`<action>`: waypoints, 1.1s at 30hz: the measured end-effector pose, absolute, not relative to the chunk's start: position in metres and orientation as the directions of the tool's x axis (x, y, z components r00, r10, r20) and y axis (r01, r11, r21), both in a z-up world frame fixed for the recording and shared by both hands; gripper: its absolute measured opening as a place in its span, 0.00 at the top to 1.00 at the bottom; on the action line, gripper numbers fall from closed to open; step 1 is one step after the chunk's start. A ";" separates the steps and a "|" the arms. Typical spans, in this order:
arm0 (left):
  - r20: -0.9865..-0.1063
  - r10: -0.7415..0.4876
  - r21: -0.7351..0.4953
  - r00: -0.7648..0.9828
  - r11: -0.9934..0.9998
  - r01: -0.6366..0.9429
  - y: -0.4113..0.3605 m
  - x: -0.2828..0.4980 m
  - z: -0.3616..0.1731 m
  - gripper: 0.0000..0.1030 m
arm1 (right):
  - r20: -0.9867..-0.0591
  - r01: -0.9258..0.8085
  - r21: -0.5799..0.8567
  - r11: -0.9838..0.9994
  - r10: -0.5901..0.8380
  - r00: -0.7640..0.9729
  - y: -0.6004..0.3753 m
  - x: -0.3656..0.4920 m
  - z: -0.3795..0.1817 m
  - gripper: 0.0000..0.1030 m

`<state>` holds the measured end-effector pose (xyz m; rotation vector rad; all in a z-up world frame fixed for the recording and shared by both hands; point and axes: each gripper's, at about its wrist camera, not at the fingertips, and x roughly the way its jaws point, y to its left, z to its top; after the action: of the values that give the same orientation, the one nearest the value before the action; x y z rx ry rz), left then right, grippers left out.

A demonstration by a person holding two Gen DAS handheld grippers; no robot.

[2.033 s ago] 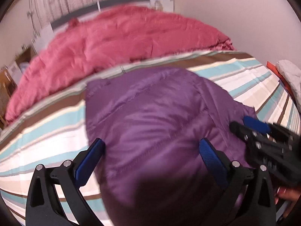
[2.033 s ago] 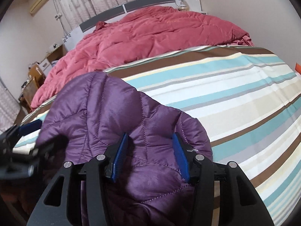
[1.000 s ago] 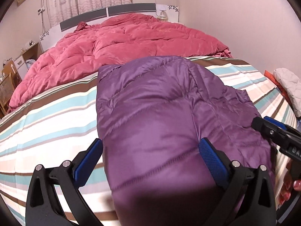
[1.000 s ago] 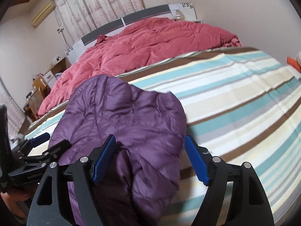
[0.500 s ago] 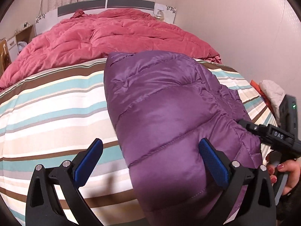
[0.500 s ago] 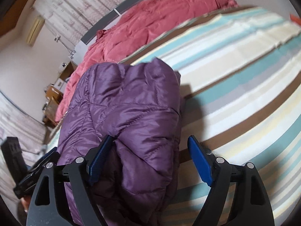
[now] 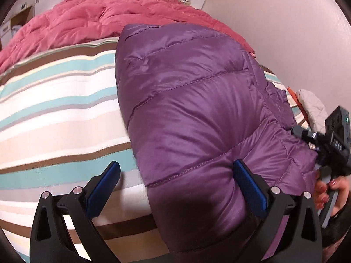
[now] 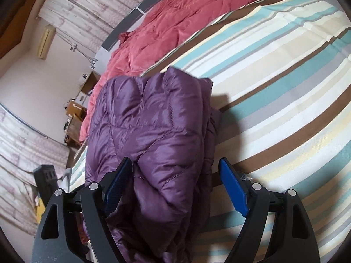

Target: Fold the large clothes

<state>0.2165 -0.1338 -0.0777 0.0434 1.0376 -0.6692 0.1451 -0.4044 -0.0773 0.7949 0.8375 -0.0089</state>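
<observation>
Jacket (image 7: pixel 193 114) lies folded on the bed (image 7: pixel 54 109); my left claw (image 7: pixel 175 188) and right claw (image 8: pixel 175 188) are spread, pinching nothing. Next I'd tidy the near edge.

The jacket (image 7: pixel 193 114), a shiny purple quilted down garment, lies folded into a thick puffy bundle on the striped sheet (image 7: pixel 54 100). Its stitched panels run crosswise. Its far end lies close to the red duvet (image 7: pixel 105 15); layered edges show along its side (image 8: pixel 206 114).
</observation>
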 end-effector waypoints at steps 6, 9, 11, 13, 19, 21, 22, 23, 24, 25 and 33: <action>-0.820 -0.467 -0.218 0.330 0.789 0.575 -0.145 0.220 -0.072 0.02 | -0.652 0.317 0.685 0.656 0.357 0.669 -0.418 0.160 -0.094 0.30; -0.821 -0.463 -0.209 0.334 0.788 0.580 -0.143 0.220 -0.070 0.02 | -0.633 0.327 0.730 0.600 0.415 0.653 -0.417 0.170 -0.107 0.30; -0.819 -0.469 -0.218 0.330 0.788 0.576 -0.141 0.219 -0.069 0.02 | -0.641 0.334 0.727 0.600 0.419 0.643 -0.413 0.172 -0.111 0.30; -0.820 -0.481 -0.246 0.312 0.787 0.566 -0.140 0.221 -0.067 0.02 | -0.650 0.334 0.721 0.607 0.426 0.629 -0.411 0.173 -0.113 0.30; -0.773 -0.566 -0.344 0.287 0.754 0.559 -0.134 0.229 -0.054 0.02 | -0.637 0.324 0.742 0.587 0.467 0.613 -0.413 0.167 -0.115 0.32; -0.777 -0.572 -0.372 0.262 0.753 0.543 -0.137 0.234 -0.059 0.02 | -0.641 0.315 0.736 0.599 0.468 0.608 -0.414 0.171 -0.114 0.32; -0.774 -0.586 -0.396 0.239 0.743 0.540 -0.138 0.236 -0.063 0.02 | -0.644 0.312 0.732 0.605 0.465 0.608 -0.412 0.173 -0.114 0.32; -0.771 -0.601 -0.425 0.212 0.732 0.532 -0.141 0.236 -0.067 0.02 | -0.646 0.307 0.728 0.613 0.463 0.608 -0.410 0.177 -0.114 0.34; -0.767 -0.611 -0.446 0.196 0.727 0.522 -0.142 0.237 -0.071 0.02 | -0.644 0.304 0.728 0.614 0.462 0.609 -0.409 0.179 -0.115 0.36; -0.764 -0.619 -0.461 0.185 0.723 0.514 -0.143 0.238 -0.073 0.02 | -0.640 0.302 0.732 0.611 0.465 0.612 -0.408 0.181 -0.116 0.38; -0.745 -0.646 -0.501 0.166 0.706 0.500 -0.149 0.234 -0.083 0.05 | -0.579 0.264 0.779 0.569 0.490 0.651 -0.412 0.172 -0.125 0.55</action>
<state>0.2337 -0.1494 -0.0829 -0.1515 1.1412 -0.8202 0.1716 -0.4124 -0.1246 0.9888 0.8871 0.1559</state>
